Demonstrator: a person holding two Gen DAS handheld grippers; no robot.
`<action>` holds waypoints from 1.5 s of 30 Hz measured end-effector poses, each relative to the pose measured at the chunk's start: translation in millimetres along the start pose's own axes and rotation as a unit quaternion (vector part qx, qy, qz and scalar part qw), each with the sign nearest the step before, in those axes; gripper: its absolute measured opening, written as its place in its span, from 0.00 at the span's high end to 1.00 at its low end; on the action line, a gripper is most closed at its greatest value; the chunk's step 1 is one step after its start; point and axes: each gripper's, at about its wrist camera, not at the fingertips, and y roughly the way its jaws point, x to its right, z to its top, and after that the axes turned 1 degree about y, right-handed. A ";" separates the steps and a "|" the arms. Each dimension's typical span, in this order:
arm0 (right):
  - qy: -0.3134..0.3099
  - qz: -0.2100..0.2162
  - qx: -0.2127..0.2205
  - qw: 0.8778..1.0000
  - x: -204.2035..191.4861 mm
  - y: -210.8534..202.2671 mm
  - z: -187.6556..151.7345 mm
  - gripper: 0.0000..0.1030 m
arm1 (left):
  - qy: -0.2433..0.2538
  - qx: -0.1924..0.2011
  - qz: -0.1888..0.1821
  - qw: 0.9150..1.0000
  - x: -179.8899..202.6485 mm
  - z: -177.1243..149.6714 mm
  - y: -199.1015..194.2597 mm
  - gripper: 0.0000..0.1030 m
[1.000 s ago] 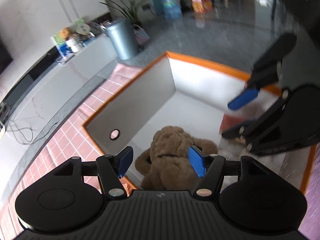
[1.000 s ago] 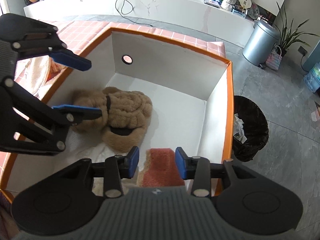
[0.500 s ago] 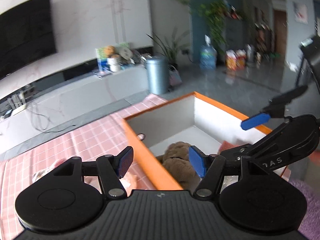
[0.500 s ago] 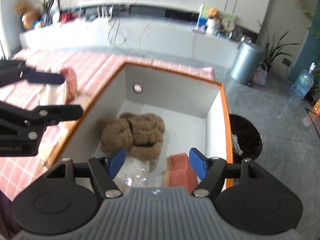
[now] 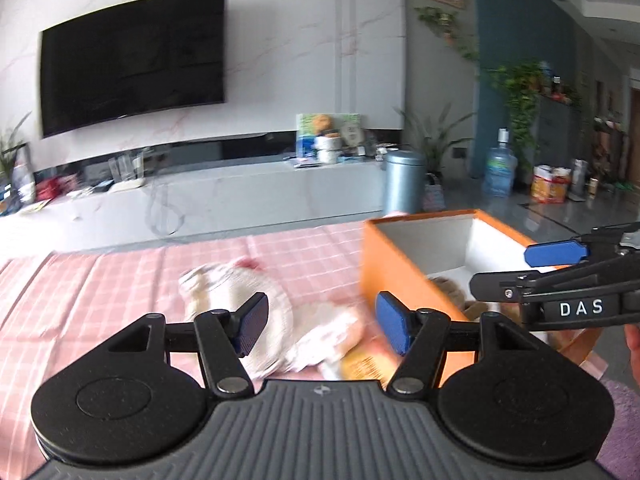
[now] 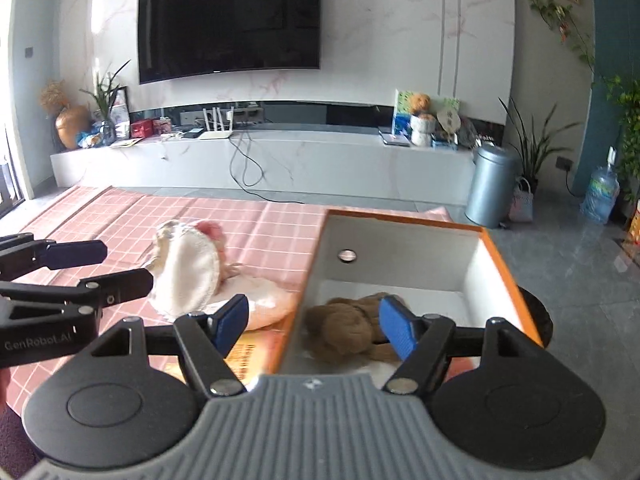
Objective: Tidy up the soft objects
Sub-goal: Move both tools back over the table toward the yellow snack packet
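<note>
An orange box [image 6: 400,248] with white inner walls stands on the pink checked cloth [image 6: 120,216]. A brown plush toy [image 6: 344,328] lies inside it, and only its top [image 5: 452,288] shows in the left wrist view. My right gripper [image 6: 313,324] hovers open over the box's near left wall with nothing between its pads. A white and pink soft toy [image 5: 248,292] lies on the cloth left of the box, beside a cream soft item [image 5: 328,332]. My left gripper [image 5: 322,326] is open and empty above them. Each gripper shows in the other's view: the right gripper [image 5: 520,266], the left gripper [image 6: 108,266].
A yellow packet [image 6: 248,356] lies against the box's near left corner. A black bag-lined bin [image 6: 536,316] sits on the floor right of the box. Beyond the table are a white TV console [image 6: 280,160], a grey metal bin [image 6: 490,184], plants and a water bottle [image 6: 600,196].
Both grippers lifted out of the box and pulled back. The right jaws widened and let go of the pink sponge. The left gripper left the brown plush and swung left over the cloth.
</note>
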 end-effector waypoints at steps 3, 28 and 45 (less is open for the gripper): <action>-0.013 0.004 0.005 1.000 -22.8 -1.4 -7.7 0.30 | -0.021 -0.011 0.007 1.000 -15.6 -10.7 -11.0 0.29; -0.135 0.028 -0.035 0.990 -113.3 33.0 -81.4 0.36 | -0.052 -0.086 0.006 0.995 -57.3 -78.0 -13.6 0.29; -0.174 -0.020 -0.060 0.983 -127.5 82.9 -79.6 0.58 | -0.072 -0.145 0.011 0.987 -62.7 -90.0 15.6 0.38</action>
